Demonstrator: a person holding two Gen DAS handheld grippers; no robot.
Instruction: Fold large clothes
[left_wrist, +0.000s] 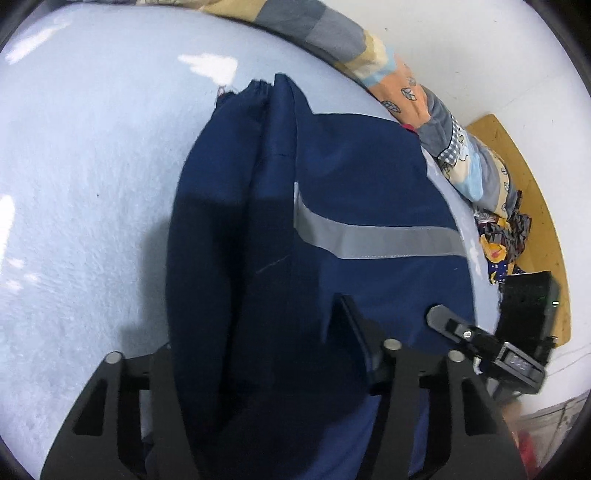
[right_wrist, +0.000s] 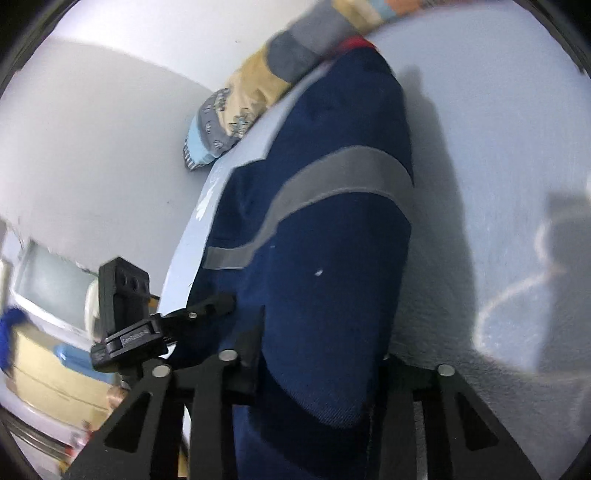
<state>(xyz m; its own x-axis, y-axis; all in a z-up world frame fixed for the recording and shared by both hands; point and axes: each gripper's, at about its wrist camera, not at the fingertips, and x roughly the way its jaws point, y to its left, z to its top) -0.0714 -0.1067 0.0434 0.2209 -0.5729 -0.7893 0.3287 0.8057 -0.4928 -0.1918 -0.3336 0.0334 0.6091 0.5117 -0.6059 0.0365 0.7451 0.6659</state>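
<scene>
Navy garment (left_wrist: 332, 206) with a grey reflective band (left_wrist: 376, 240), lying folded on the pale blue bed (left_wrist: 92, 184), centre of both views. Left gripper (left_wrist: 266, 376) and right gripper (right_wrist: 317, 369) each straddle its near edge; cloth covers the fingertips, so grip cannot be told. Carry both edges level and together, keeping layers aligned. Right view is motion-blurred; the lower hem is cut off.

1. In the right wrist view, the left gripper (right_wrist: 218, 306) carries a small pale label on its black body, low on the left; it seems to begin "Gen", the rest too blurred to read.
2. Nothing else is legible in either view.
</scene>
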